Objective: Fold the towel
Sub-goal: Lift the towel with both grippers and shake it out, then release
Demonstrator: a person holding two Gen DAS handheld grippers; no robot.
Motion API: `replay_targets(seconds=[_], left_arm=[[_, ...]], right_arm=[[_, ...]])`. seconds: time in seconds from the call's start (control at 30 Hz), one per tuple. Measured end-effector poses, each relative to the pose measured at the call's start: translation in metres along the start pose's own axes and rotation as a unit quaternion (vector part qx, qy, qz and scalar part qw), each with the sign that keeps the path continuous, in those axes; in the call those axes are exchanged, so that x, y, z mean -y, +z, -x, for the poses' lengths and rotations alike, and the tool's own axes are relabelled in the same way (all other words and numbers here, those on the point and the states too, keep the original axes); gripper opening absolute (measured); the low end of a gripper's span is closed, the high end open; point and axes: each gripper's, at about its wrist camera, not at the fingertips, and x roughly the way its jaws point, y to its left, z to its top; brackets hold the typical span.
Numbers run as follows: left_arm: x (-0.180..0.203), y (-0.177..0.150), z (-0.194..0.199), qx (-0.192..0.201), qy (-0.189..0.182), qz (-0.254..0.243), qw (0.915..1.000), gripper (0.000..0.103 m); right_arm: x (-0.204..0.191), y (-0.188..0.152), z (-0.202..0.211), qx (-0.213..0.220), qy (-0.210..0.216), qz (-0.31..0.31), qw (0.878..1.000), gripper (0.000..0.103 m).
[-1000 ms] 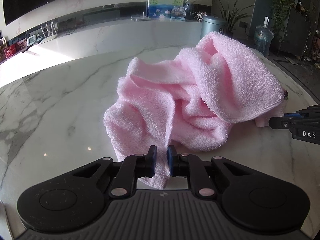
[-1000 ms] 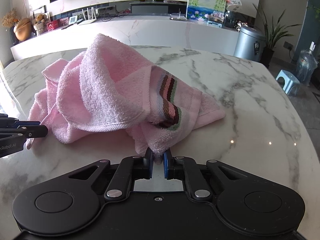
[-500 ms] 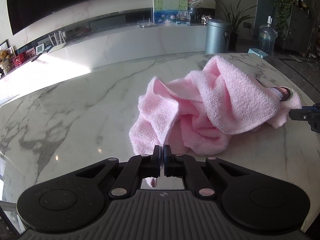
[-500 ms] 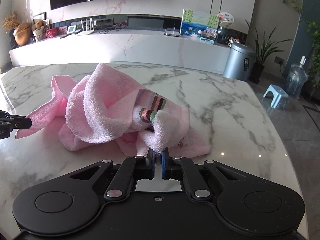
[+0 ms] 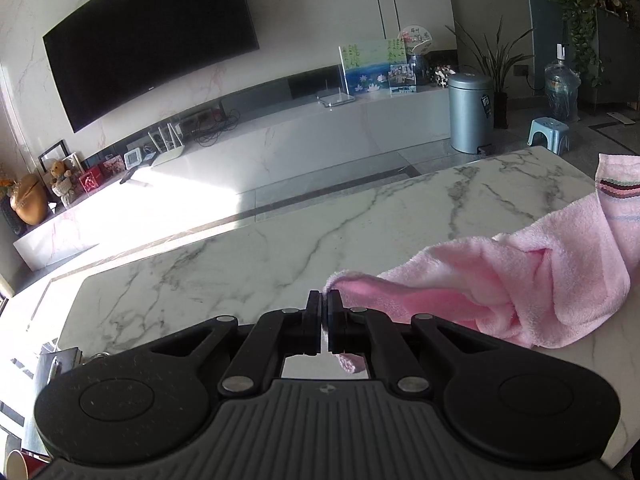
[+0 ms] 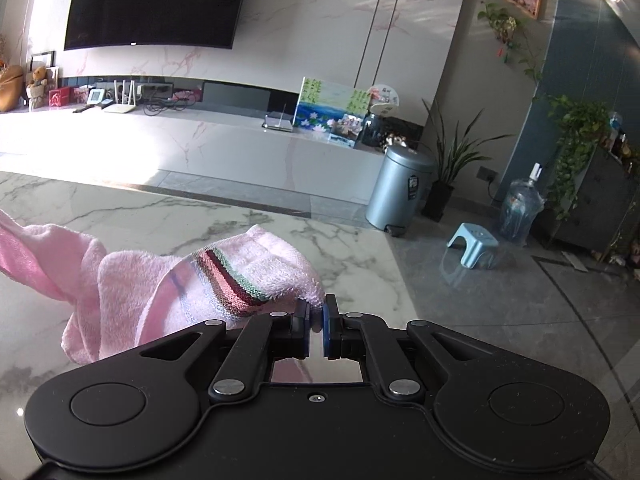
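Observation:
A pink terry towel (image 5: 532, 280) with a striped band hangs lifted above the white marble table (image 5: 280, 256). My left gripper (image 5: 324, 300) is shut on one plain corner of it; the cloth runs off to the right. My right gripper (image 6: 316, 316) is shut on the corner by the striped band (image 6: 232, 280), with the towel (image 6: 132, 292) stretching away to the left. The towel sags in folds between the two grippers. Neither gripper shows in the other's view.
The table's right edge (image 6: 404, 280) drops to a grey floor with a blue stool (image 6: 472, 244), a metal bin (image 6: 400, 188) and a water bottle (image 6: 520, 208). A low white TV console (image 5: 280, 136) runs behind the table.
Both grippers have lifted and moved apart, each with its corner, so the bunched towel has come off the table and is drawn out between them.

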Motion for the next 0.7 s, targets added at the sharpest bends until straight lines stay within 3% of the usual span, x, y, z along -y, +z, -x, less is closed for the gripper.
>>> replay_targets(seconds=[0.37,0.7], left_arm=[[-0.016,0.022,0.042,0.025,0.053,-0.018,0.9981,0.002],[-0.046,0.035,0.011,0.002,0.103,0.002,0.9946,0.002]], right_arm=[[0.053,0.004,0.043,0.026,-0.054,-0.002,0.998,0.004],[0.068,-0.004,0.007,-0.014,-0.078,-0.005,0.997,0.004]])
